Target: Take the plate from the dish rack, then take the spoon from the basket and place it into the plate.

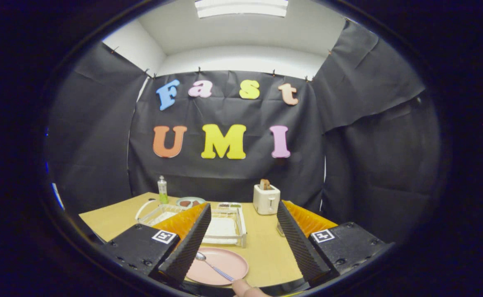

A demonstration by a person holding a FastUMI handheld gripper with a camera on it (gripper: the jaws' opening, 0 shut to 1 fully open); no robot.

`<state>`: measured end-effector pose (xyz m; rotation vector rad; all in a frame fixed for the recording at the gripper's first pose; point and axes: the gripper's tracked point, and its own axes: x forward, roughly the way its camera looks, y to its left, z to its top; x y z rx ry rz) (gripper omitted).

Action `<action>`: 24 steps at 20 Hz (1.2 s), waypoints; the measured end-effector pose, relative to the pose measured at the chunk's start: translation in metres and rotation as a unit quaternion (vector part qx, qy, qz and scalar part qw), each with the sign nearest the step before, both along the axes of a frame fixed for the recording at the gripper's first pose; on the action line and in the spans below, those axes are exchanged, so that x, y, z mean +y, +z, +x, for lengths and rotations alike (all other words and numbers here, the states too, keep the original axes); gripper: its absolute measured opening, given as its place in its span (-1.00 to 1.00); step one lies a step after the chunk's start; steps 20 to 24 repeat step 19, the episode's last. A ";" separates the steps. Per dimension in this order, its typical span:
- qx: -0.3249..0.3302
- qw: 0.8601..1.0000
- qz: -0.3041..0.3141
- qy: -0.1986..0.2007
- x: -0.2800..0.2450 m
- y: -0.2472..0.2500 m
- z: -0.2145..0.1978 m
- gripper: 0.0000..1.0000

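A pink plate point(221, 266) lies on the wooden table point(266, 247) close below me, partly behind my left finger. A spoon point(213, 267) with a blue-patterned handle rests in the plate, bowl toward the left finger. My gripper point(243, 239) hovers above the table with its fingers wide apart and nothing between them. The clear dish rack point(225, 229) stands just beyond the plate, between the fingers. A white wire basket point(155, 212) sits left of the rack, partly hidden by the left finger.
A white toaster point(266, 199) with toast in it stands at the back of the table, right of the rack. A green bottle point(162, 190) and a small dish point(190, 202) of food stand at the back left. A fingertip point(245, 288) of a person's hand shows beneath the plate.
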<state>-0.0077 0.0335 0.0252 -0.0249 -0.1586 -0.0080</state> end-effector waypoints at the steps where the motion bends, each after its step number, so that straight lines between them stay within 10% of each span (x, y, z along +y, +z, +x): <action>1: -0.005 1.000 0.000 0.001 -0.001 0.003 -0.007 1.00; 24: 0.022 1.000 0.012 0.008 0.000 -0.005 -0.024 1.00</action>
